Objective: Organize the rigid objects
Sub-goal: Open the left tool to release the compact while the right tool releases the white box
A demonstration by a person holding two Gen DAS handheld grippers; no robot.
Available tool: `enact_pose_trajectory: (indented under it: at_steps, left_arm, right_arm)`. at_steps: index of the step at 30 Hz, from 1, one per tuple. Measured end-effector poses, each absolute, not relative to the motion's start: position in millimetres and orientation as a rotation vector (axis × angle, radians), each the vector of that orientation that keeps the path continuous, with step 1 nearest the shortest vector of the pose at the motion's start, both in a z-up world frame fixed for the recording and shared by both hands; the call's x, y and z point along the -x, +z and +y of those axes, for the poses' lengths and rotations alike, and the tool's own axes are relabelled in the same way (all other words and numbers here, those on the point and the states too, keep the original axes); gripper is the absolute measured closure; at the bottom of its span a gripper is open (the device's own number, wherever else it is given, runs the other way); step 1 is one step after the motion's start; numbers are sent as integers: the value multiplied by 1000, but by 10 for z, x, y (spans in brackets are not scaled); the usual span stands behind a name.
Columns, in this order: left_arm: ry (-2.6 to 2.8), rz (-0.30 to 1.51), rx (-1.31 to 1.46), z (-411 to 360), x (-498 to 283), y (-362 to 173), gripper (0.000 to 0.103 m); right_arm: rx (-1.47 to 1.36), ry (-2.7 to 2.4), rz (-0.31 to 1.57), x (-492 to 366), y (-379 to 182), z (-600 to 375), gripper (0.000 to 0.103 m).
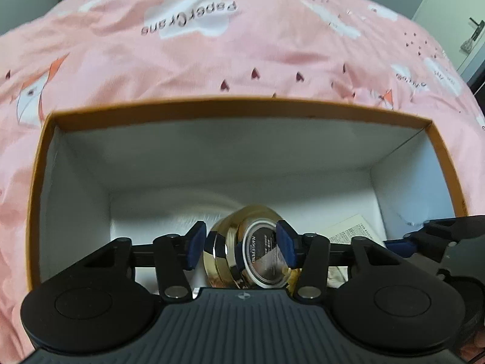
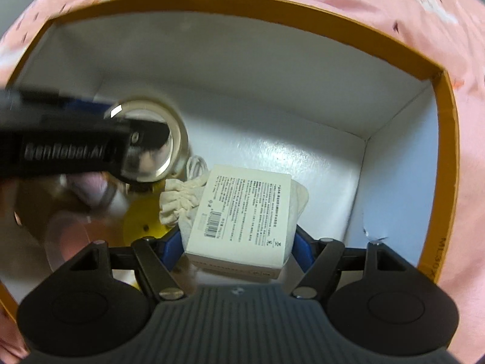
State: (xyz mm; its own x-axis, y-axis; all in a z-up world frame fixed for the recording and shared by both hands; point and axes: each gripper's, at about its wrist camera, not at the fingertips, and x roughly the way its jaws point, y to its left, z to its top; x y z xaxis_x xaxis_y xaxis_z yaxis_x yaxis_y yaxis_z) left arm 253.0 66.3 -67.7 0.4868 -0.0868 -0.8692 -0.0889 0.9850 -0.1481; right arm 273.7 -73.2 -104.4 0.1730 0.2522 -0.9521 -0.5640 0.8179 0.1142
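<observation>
Jaws of our left gripper pinched the gold compact and our right gripper the white carton, both inside the orange box, where crowding risked a collision.

Both grippers are lowered inside the box. The left gripper is clamped on a gold jar; the right gripper on a white carton.
</observation>
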Motion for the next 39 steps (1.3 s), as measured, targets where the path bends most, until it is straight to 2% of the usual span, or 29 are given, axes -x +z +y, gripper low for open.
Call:
enact_pose_trajectory:
  at_steps: [9,15,28,39]
  left_arm:
    - [19,1082,154,647,-2576,-697,45]
    - [37,1068,132,639,-2530,-652,43]
    - [-31,928,75,470,-2038,-90,44]
    - [-65,776,94,425,-1330,340,44]
  right_arm:
    - [328,575,1237,-2714,-1037,-686,31]
    - [296,607,1223,-2726,-915,-654,22]
    - [312,589,1102,-2480,-504,-682,21]
    - [230,614,950,-1869,-30,-947,19]
